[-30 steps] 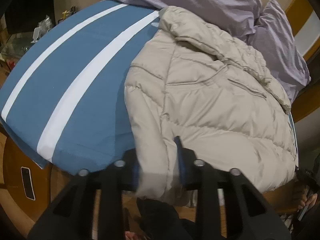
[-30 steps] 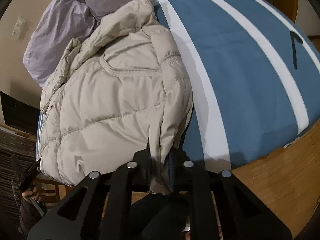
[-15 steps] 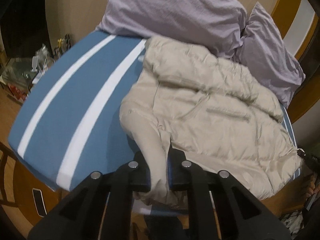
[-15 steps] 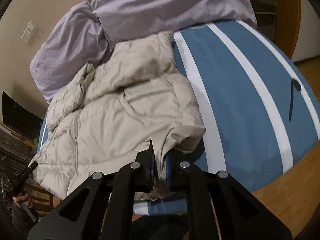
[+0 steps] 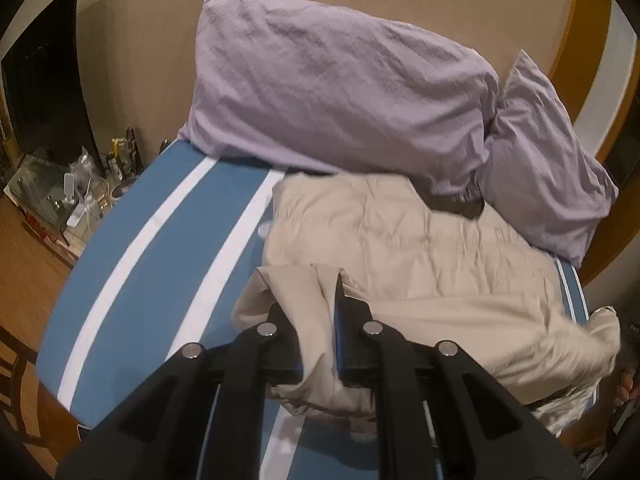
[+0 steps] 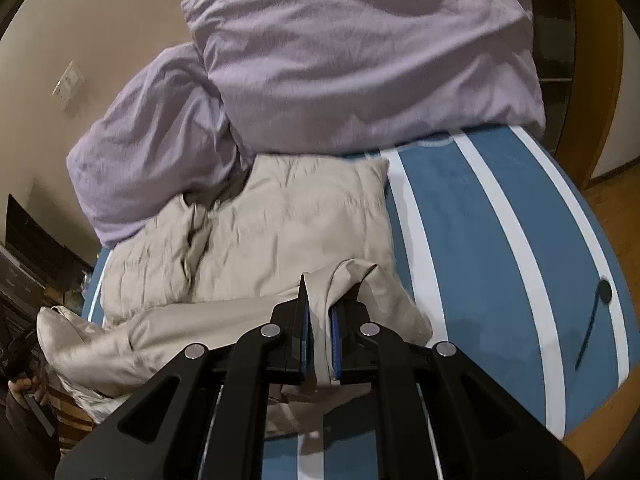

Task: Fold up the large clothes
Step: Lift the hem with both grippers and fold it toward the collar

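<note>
A beige padded jacket [image 5: 420, 248] lies across the blue bed with white stripes [image 5: 160, 264], its far part below the lilac pillows. My left gripper [image 5: 316, 300] is shut on the jacket's near hem, which is lifted off the bed and bunched between the pads. In the right wrist view the same jacket [image 6: 288, 224] spreads to the left of the stripes. There my right gripper [image 6: 320, 308] is shut on another fold of the lifted hem. The hem hangs between the two grips, and its shiny lining [image 6: 72, 344] shows at the left.
Two lilac pillows [image 5: 340, 92] [image 5: 552, 168] lean on the wall at the bed's head. A cluttered low shelf [image 5: 68, 196] stands left of the bed. A dark cord [image 6: 592, 320] lies on the blue cover at right. A person's hand [image 6: 24, 392] shows at lower left.
Both grippers have risen and moved toward the pillows, carrying the jacket's near hem up off the bed edge. The left jaws closed on the fabric.
</note>
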Demonstrator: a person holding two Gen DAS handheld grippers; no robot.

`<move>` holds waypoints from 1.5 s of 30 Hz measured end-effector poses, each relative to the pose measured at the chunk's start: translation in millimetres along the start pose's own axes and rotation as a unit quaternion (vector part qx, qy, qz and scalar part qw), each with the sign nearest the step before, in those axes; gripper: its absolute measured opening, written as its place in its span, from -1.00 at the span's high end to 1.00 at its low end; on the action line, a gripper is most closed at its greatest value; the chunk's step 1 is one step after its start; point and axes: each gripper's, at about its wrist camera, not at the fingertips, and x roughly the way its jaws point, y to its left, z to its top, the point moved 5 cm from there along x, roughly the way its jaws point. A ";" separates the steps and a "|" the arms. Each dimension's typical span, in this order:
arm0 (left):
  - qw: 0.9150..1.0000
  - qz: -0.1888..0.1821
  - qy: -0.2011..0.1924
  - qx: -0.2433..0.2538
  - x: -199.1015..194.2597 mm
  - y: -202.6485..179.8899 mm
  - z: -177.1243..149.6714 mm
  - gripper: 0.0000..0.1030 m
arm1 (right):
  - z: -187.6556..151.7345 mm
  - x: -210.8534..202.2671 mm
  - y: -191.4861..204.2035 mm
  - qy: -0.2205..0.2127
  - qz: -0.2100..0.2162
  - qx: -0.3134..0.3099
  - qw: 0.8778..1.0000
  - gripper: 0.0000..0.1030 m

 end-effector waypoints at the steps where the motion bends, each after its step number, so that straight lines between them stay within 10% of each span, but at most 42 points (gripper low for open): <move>1: 1.000 0.002 -0.001 0.000 5.0 -1.6 9.3 0.78 | 5.5 2.8 0.9 -0.001 0.000 -0.001 1.000 0.83; 20: 1.000 0.003 0.026 0.009 117.7 -16.1 114.5 0.77 | 104.1 103.9 6.2 0.008 -0.033 0.019 0.999 0.82; 36: 0.995 0.013 0.094 -0.008 227.3 -16.3 133.7 0.64 | 124.6 189.4 -14.6 0.062 -0.072 0.066 0.993 0.78; 41: 0.994 0.004 0.111 -0.013 237.4 -14.0 134.3 0.53 | 130.9 183.1 -23.6 0.069 -0.045 0.100 0.992 0.57; 45: 0.994 -0.003 0.111 -0.006 226.7 -16.3 141.0 0.25 | 148.0 152.5 -24.2 0.023 -0.058 0.087 0.994 -0.09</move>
